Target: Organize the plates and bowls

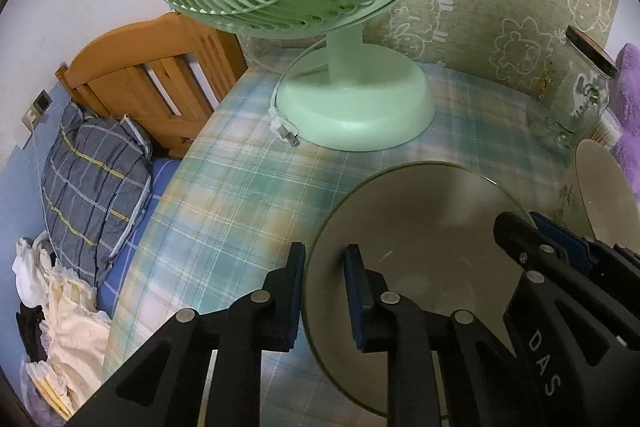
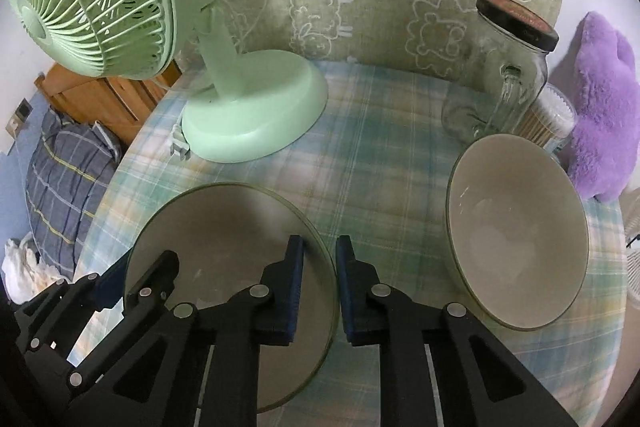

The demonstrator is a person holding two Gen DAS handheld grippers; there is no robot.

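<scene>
Both tools, left tool point(image 1: 322, 281) and right tool point(image 2: 319, 277), clamp opposite rims of the round grey-beige plate point(image 2: 224, 227); the matching deep bowl point(image 2: 520, 227) waits unstacked near the worktop's point(image 2: 380, 147) right edge.

Table point(image 2: 380, 147) w/ a pale green-blue plaid cloth carries everything. Mint-green fan point(image 2: 256, 115) stands on its round base at the far left, its cord plug point(image 2: 180, 147) lying on the cloth just beside the base. Flat round plate point(image 2: 224, 227) lies near the front edge, left of centre. Bowl point(image 2: 516, 231) sits upright to the right, well apart from the plate. Behind the bowl: glass jar point(image 2: 504, 79) w/ dark lid, and a clear tub of cotton swabs point(image 2: 548, 123) just beside it.
</scene>
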